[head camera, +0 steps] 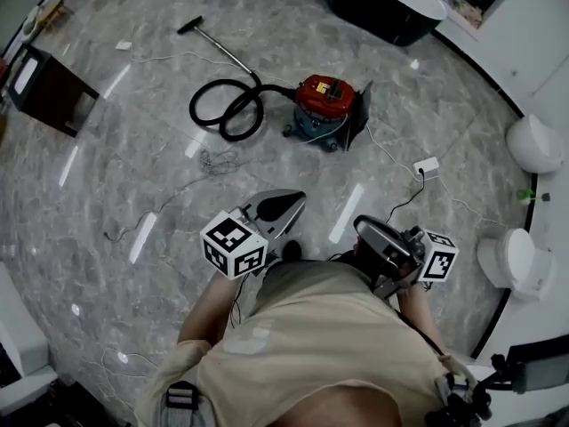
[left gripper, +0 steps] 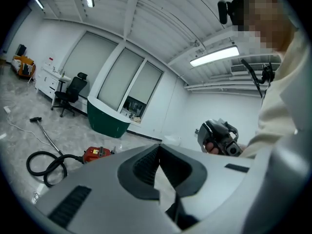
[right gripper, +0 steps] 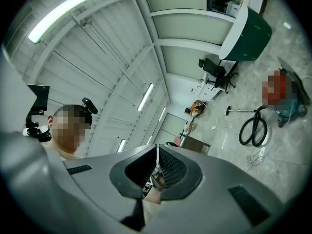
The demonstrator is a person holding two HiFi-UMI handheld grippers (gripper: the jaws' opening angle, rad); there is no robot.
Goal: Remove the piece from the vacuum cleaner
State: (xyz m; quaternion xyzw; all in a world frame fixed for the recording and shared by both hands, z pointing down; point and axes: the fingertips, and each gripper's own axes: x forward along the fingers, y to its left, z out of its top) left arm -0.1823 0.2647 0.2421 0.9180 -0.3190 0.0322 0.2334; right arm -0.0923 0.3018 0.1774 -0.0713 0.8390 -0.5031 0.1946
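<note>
The red canister vacuum cleaner (head camera: 324, 105) stands on the marble floor some way ahead of me. Its black hose (head camera: 227, 109) lies coiled to its left, and the metal wand with the floor head (head camera: 209, 43) runs further back. It also shows in the left gripper view as the vacuum cleaner (left gripper: 97, 154) with its hose (left gripper: 46, 165). I hold both grippers close to my chest, far from the machine. My left gripper (head camera: 293, 201) (left gripper: 158, 152) is shut and empty. My right gripper (head camera: 366, 229) (right gripper: 157, 152) is shut too, with nothing between its jaws.
A dark green counter (head camera: 382, 3) stands behind the vacuum, with an office chair (left gripper: 68, 94) beside it. A white power strip (head camera: 425, 165) and thin cables lie on the floor to the right. A dark cabinet (head camera: 49, 87) sits far left; white rounded seats (head camera: 511, 261) line the right wall.
</note>
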